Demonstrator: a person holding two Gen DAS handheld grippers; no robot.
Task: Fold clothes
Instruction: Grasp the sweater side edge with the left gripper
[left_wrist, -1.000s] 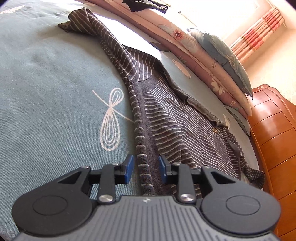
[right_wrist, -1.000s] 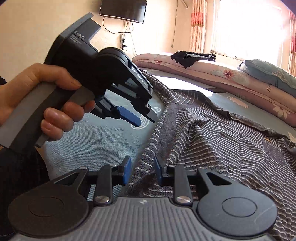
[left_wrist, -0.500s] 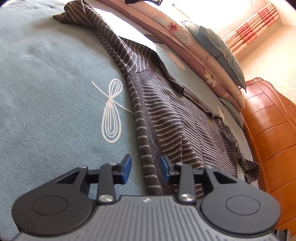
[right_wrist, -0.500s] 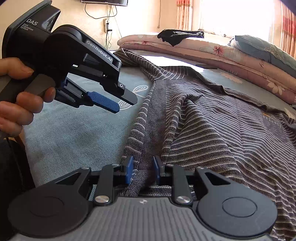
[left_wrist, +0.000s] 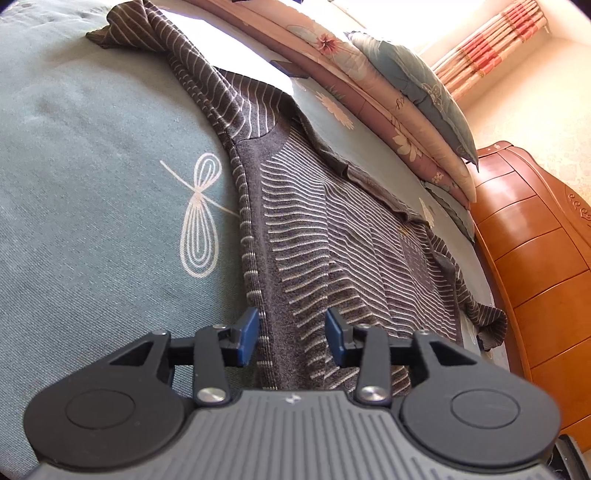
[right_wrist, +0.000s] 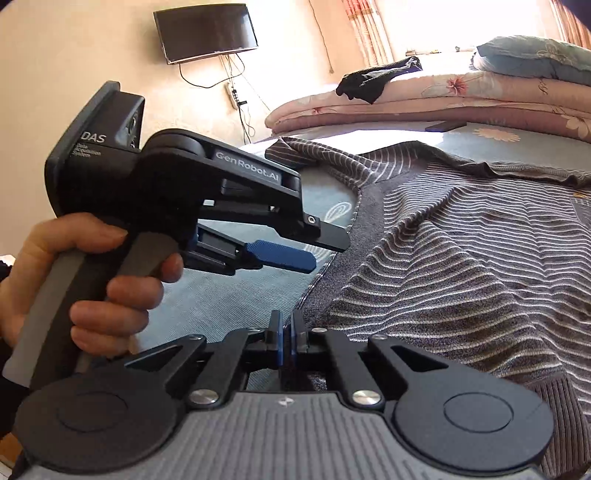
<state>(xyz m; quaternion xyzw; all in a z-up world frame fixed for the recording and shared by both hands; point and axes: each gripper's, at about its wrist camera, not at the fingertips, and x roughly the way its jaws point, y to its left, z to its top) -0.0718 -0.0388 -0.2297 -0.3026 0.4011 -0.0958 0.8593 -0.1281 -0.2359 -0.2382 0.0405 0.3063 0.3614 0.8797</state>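
Right tool (right_wrist: 287, 334) has closed on sweater (right_wrist: 461, 258) hem.

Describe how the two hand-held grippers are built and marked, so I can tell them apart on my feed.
Both look alike: black linkage arms with silver pivot screws, blue ribbed pads, and a grey ribbed body with two black round caps. The left hand-held gripper shows white "GenRobot.AI" lettering, "DAS" on its black rear box, and a grey handle. The right hand-held gripper shows no lettering.

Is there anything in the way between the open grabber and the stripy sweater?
No, nothing visible. The left gripper is open, its jaws just widened, right over the sweater, at its ribbed edge, with only fabric below. The right gripper has just closed on the sweater's hem.
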